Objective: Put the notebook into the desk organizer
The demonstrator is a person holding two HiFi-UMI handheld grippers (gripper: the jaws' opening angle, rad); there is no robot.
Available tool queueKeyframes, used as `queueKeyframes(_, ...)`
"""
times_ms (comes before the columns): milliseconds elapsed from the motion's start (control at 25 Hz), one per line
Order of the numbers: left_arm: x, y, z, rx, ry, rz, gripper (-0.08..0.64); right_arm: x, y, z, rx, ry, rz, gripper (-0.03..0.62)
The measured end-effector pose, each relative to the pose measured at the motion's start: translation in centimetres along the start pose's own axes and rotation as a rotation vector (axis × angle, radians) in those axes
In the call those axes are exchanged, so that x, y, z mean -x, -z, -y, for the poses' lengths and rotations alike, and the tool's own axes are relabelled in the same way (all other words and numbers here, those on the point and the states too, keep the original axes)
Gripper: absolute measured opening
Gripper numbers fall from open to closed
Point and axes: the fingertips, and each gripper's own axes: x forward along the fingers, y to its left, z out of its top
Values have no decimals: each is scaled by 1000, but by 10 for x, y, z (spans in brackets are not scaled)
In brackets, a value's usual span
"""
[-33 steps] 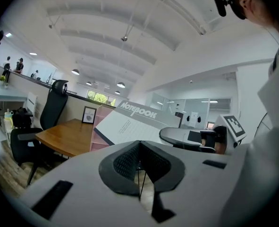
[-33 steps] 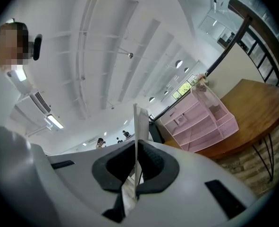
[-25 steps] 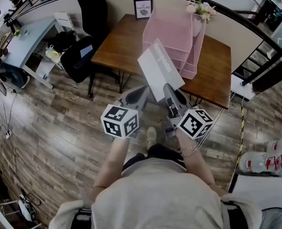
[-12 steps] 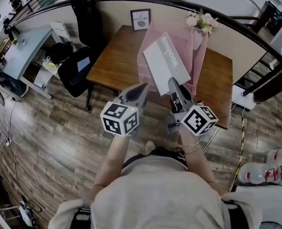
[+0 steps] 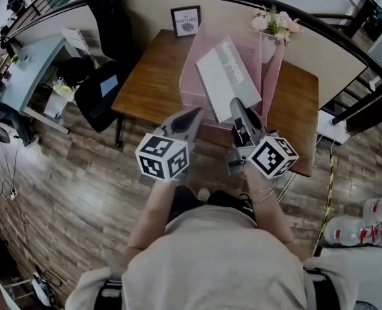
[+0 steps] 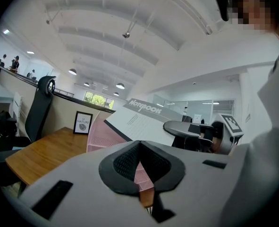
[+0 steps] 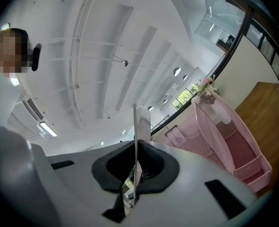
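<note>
Brown wood forms the counter [image 5: 148, 76], which stands on plank floor [image 5: 68, 173]. From overhead, a pink organizer [image 5: 194, 76] sits on it, with a framed sign [image 5: 185, 20] and flowers [image 5: 275, 22] behind and a black chair [image 5: 94, 89] to the left. The right gripper [image 5: 236, 105] holds the notebook [image 5: 228, 76] tilted over the organizer, with the left gripper [image 5: 192, 115] alongside.

In the left gripper view the fingers [image 6: 125, 162] are pressed together and empty.

In the right gripper view the fingers [image 7: 153, 167] clamp the notebook's edge.

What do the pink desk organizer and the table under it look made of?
Desk organizer: likely metal mesh with a pink matte coating; a fine grid shows in its walls. Table: wood or wood veneer; smooth brown top with grain streaks.
</note>
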Motion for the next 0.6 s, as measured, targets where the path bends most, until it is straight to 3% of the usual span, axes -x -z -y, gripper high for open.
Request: queueKeyframes(600, -29, -28, -7, -34, 157, -29, 12, -8, -19, 16, 19, 165, 121, 20)
